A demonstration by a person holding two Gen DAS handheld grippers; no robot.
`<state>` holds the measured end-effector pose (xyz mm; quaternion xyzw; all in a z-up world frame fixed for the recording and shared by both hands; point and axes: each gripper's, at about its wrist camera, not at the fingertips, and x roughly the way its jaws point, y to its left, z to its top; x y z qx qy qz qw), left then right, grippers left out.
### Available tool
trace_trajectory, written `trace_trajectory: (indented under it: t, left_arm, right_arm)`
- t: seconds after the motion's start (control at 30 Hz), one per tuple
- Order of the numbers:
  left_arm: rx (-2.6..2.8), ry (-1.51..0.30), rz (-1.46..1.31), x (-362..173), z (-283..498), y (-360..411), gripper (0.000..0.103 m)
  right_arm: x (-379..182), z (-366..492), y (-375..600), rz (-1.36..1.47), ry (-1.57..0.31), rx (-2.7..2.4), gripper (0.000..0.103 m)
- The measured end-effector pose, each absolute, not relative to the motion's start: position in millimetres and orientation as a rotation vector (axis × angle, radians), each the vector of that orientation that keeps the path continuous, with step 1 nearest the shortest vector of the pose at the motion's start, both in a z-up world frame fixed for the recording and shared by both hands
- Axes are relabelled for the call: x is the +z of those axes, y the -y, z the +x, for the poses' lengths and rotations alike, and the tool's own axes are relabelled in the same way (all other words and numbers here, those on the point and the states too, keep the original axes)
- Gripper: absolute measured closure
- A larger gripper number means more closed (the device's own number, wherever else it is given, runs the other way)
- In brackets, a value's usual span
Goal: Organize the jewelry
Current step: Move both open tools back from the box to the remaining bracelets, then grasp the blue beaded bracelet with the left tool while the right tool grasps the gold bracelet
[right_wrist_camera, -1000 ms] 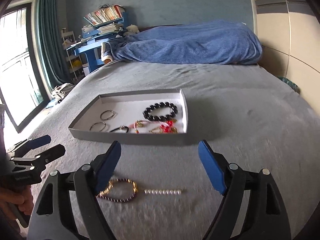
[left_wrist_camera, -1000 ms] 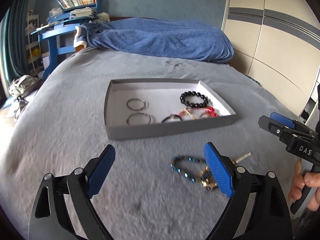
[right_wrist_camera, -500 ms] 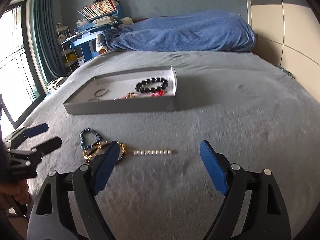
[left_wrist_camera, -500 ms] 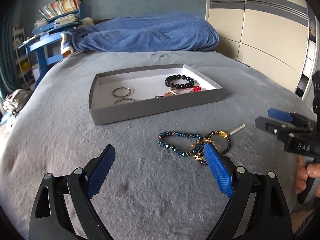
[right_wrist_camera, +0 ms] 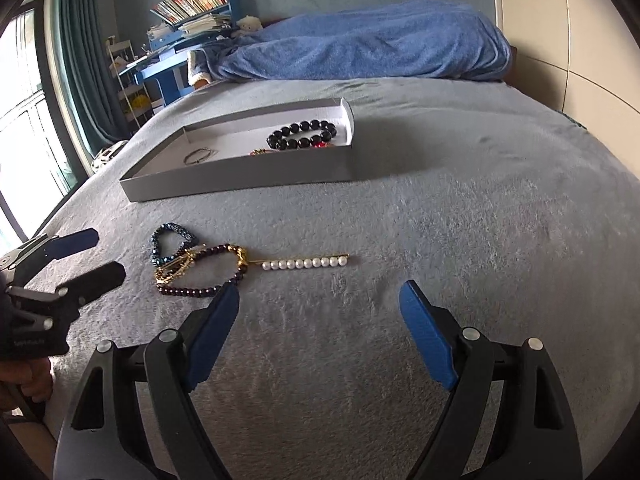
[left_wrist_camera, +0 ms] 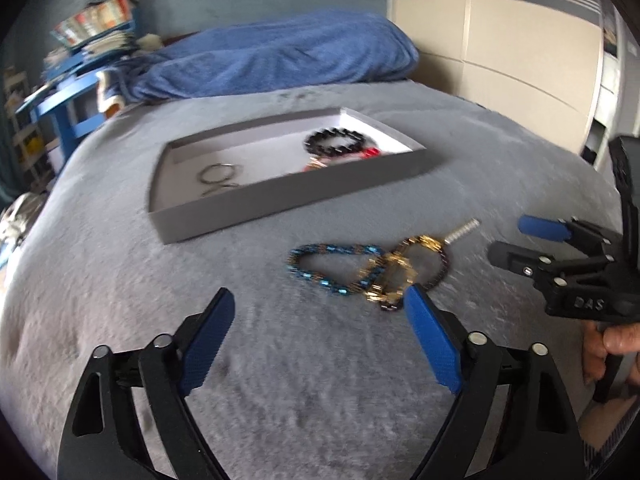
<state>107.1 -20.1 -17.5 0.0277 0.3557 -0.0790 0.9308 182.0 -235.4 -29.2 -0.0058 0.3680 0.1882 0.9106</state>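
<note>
A grey tray [left_wrist_camera: 288, 196] [right_wrist_camera: 240, 172] on the bed holds a black bead bracelet [left_wrist_camera: 334, 145] [right_wrist_camera: 302, 135], metal rings [left_wrist_camera: 216, 174] [right_wrist_camera: 198, 155] and red-gold pieces. In front of it lie a blue bead bracelet [left_wrist_camera: 332, 266] [right_wrist_camera: 170, 242], a dark purple bracelet [right_wrist_camera: 200, 290] [left_wrist_camera: 438, 274] with gold chain [left_wrist_camera: 394, 276], and a pearl pin [right_wrist_camera: 304, 263] [left_wrist_camera: 462, 235]. My left gripper [left_wrist_camera: 320, 320] [right_wrist_camera: 80, 256] is open and empty, just short of the tangle. My right gripper [right_wrist_camera: 320, 308] [left_wrist_camera: 520, 240] is open and empty, near the pearl pin.
A blue blanket [right_wrist_camera: 360, 44] is heaped at the bed's far end. A blue desk with books [right_wrist_camera: 188, 12] stands beyond the bed at the left. Curtains and a window [right_wrist_camera: 24, 120] are at the far left, wardrobe doors [left_wrist_camera: 500, 52] at the right.
Both grippers have pulled back and lowered toward the bed, so the loose jewelry shows in full ahead of them. Both stay open. The jewelry has not moved.
</note>
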Motion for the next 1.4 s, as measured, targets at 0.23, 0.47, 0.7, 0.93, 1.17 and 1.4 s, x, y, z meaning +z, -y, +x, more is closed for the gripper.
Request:
trace_trajectory:
  t: [0.23, 0.47, 0.7, 0.93, 1.17, 1.4]
  left_arm:
    - [-0.207, -0.778, 0.020, -21.0, 125.7, 25.8, 0.037]
    - [-0.132, -0.819, -0.112, -24.9, 148.1, 3.1, 0.043]
    - [-0.094, -0.891, -0.131, -39.0, 167.8, -3.1, 0.055]
    - [-0.064, -0.874, -0.123, -41.1, 160.9, -12.0, 0.095]
    - [-0.040, -0.844, -0.118, -34.9, 136.2, -28.2, 0.095]
    - [-0.047, -0.800, -0.214, -29.7, 112.7, -53.1, 0.095]
  right_arm:
    - [-32.4, 184.3, 238.9, 0.010, -0.773, 0.393, 0.022]
    - [-32.9, 185.7, 241.3, 0.023, -0.778, 0.397, 0.022]
    - [-32.3, 186.3, 241.8, 0.023, -0.778, 0.397, 0.022]
    - [-32.4, 186.0, 241.4, 0.020, -0.780, 0.397, 0.022]
    - [-32.5, 185.9, 241.5, 0.020, -0.779, 0.394, 0.022]
    - [-27.6, 178.0, 231.7, -0.041, -0.747, 0.412, 0.022]
